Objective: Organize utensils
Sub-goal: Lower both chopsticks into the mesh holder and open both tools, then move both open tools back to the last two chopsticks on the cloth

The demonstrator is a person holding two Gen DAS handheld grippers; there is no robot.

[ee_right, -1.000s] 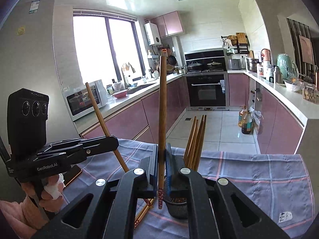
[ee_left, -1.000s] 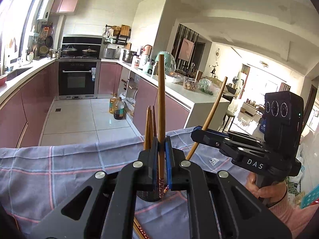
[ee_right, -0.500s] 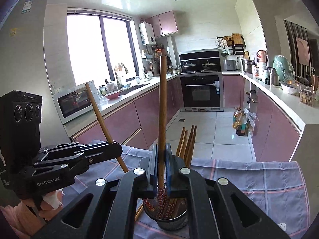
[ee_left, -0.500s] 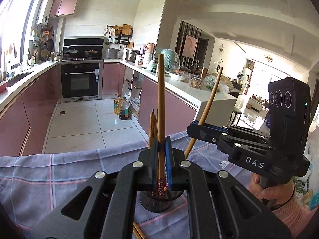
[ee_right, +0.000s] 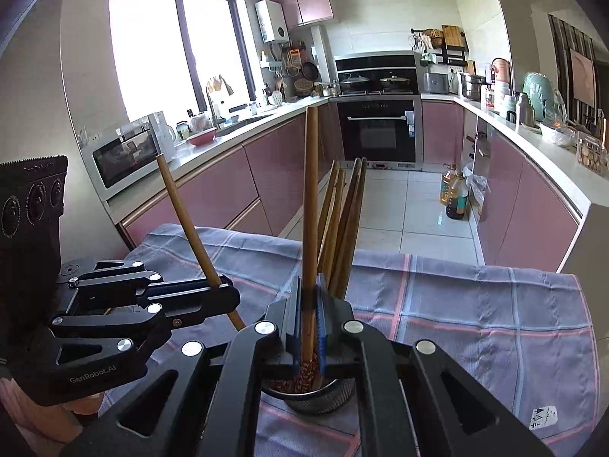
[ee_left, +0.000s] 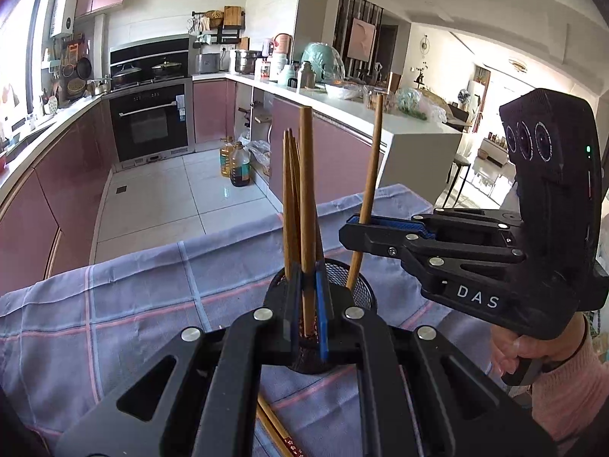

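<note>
The mesh utensil holder [ee_left: 359,285] stands upright on the checked cloth [ee_left: 133,304], away from its far edge and directly beneath both grippers. Several wooden chopsticks [ee_right: 344,228] stand in it, leaning together against its rim.

The left gripper [ee_left: 309,304] is clenched on a single chopstick [ee_left: 306,198], held upright. The chopstick's patterned lower end sits inside the holder's opening. Whether it touches the holder's bottom cannot be determined.

The right gripper [ee_right: 310,316] is likewise clamped on one chopstick [ee_right: 310,198], held upright between its blue-lined jaws. Its patterned lower end reaches into the holder [ee_right: 316,400]. In the left wrist view this gripper [ee_left: 352,224] enters from the right, with its chopstick [ee_left: 369,190] slanting down to the holder's right rim.

Two more chopsticks [ee_left: 274,430] lie flat on the cloth on the near side of the holder, partly hidden under the left gripper's frame.

A white label [ee_right: 542,417] is sewn near the cloth's near right corner. Beyond the cloth's far edge are pink kitchen cabinets [ee_right: 228,190] and an oven [ee_right: 380,129].
</note>
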